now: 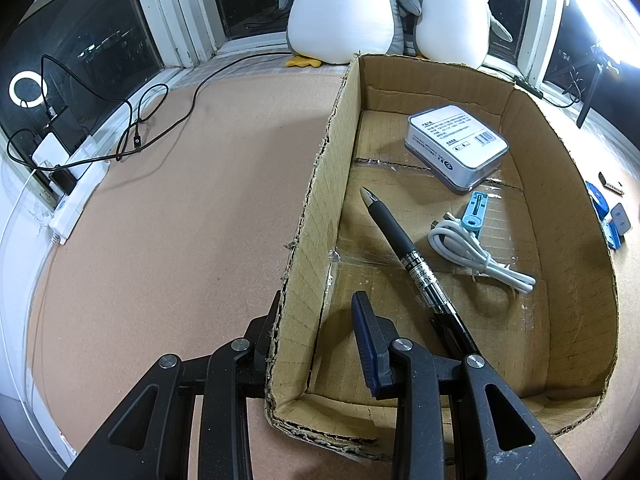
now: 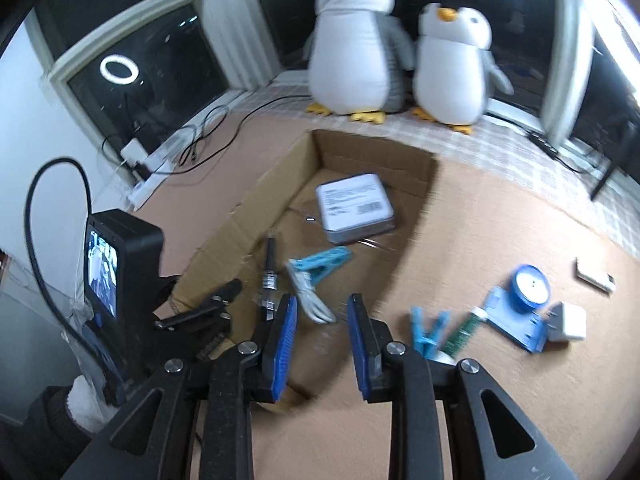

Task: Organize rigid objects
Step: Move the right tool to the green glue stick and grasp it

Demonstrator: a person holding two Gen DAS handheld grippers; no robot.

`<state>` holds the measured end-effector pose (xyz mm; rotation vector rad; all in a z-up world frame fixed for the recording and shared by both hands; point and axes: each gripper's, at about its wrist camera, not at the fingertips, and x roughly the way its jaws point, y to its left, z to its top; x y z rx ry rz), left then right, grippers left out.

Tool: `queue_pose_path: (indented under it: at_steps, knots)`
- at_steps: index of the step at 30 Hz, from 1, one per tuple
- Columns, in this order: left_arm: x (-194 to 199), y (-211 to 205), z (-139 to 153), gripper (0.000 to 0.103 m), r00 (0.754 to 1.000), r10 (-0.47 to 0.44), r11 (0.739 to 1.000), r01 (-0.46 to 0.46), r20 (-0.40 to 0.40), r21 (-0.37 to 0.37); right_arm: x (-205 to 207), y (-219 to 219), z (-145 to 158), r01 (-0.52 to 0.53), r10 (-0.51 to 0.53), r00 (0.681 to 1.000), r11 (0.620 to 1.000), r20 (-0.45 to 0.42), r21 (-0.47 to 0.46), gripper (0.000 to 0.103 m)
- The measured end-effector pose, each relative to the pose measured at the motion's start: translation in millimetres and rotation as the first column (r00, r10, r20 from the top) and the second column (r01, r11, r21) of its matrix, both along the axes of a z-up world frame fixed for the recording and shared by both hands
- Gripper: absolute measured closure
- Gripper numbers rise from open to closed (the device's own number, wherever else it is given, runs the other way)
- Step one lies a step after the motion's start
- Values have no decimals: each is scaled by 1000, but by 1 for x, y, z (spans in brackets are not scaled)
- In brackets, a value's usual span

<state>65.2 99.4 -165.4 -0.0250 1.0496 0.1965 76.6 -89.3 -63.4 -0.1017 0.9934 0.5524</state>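
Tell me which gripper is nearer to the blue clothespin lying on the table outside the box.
Right. The right gripper, jaws open and empty, hovers just left of the blue clothespin. The left gripper is clamped on the cardboard box wall at its far side.

1. We see both views bent by the fisheye lens, with dark vignetted corners and window frames curving towards the rim.
2. In the left wrist view, we find the picture sharp and evenly lit; hard white glare (image 1: 612,12) burns out the rim at about 2 o'clock.
3. A ring light (image 1: 28,89) reflects in dark glass at 9 o'clock; in the right wrist view its reflection (image 2: 119,67) sits near 10 o'clock.
4. We note soft shadows inside the cardboard box (image 1: 316,184).
5. The right wrist view is dimmer and smeared by motion blur throughout.
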Motion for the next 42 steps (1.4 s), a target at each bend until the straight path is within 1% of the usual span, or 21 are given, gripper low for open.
queue_pose_path:
  at_steps: [4,7,9,12,14,18,23,29,33,35,38,42]
  knots:
    - [0,0,0,69,1000,-1,1000,1,0,0,2,-43,-2,75,-75,997,997,-11,14,75]
    - [0,0,0,69,1000,0,1000,0,0,1,5,-80,-9,137,-136,990,990,-21,31,74]
    - [0,1,1,69,1000,0,1000,0,0,2,8,-96,-15,161,-160,987,986,-35,34,74]
    - [0,1,1,69,1000,-1,1000,1,1,3,12,-109,-24,171,-170,983,985,-64,16,74]
    - [0,2,1,69,1000,-1,1000,1,0,4,17,-112,-32,184,-184,979,983,-87,-9,74]
    - [0,2,1,69,1000,-1,1000,1,0,5,24,-114,-48,209,-208,967,978,-148,-12,74]
    - [1,3,1,69,1000,-1,1000,1,0,5,42,-110,-67,293,-283,930,956,-235,9,74]
    - [1,2,1,69,1000,-1,1000,1,0,5,58,-104,-76,347,-331,905,938,-269,15,74]
    - [1,2,1,69,1000,-1,1000,1,0,5,64,-99,-82,349,-334,900,937,-281,4,75]
    - [1,2,1,69,1000,-1,1000,1,0,5,66,-95,-84,344,-332,900,939,-282,-7,80]
    - [1,2,1,69,1000,-1,1000,1,0,5,69,-90,-88,339,-334,899,940,-285,-33,82]
    - [1,2,1,69,1000,-1,1000,1,0,6,69,-83,-89,307,-316,912,949,-261,-73,83]
